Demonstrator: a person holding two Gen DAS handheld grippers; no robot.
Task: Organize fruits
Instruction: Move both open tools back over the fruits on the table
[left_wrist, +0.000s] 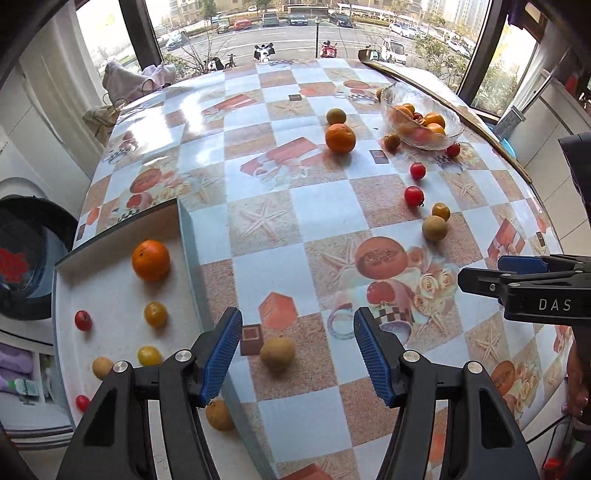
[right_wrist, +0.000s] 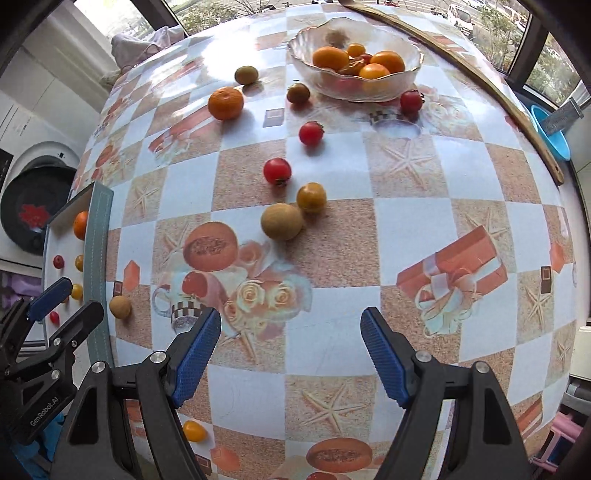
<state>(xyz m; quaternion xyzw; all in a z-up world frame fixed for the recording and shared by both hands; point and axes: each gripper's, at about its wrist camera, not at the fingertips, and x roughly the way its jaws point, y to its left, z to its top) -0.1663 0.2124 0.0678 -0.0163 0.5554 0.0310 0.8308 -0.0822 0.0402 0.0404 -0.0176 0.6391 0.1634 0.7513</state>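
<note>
My left gripper (left_wrist: 297, 354) is open and empty, its fingers either side of a tan longan (left_wrist: 277, 353) on the table, beside the white tray (left_wrist: 110, 288). The tray holds an orange (left_wrist: 150, 259), a yellow tomato (left_wrist: 155, 313), a red tomato (left_wrist: 83, 319) and other small fruit. My right gripper (right_wrist: 290, 354) is open and empty above the tablecloth. Ahead of it lie a tan longan (right_wrist: 282, 221), a yellow tomato (right_wrist: 311, 197) and two red tomatoes (right_wrist: 277, 170). A glass bowl (right_wrist: 388, 90) at the back holds oranges.
An orange (right_wrist: 225, 103), a greenish fruit (right_wrist: 246, 74), a brown fruit (right_wrist: 298, 92) and a red tomato (right_wrist: 411, 100) lie near the bowl. A small yellow tomato (right_wrist: 194, 430) sits near the table's front edge. A wooden strip (right_wrist: 480, 74) runs along the right edge.
</note>
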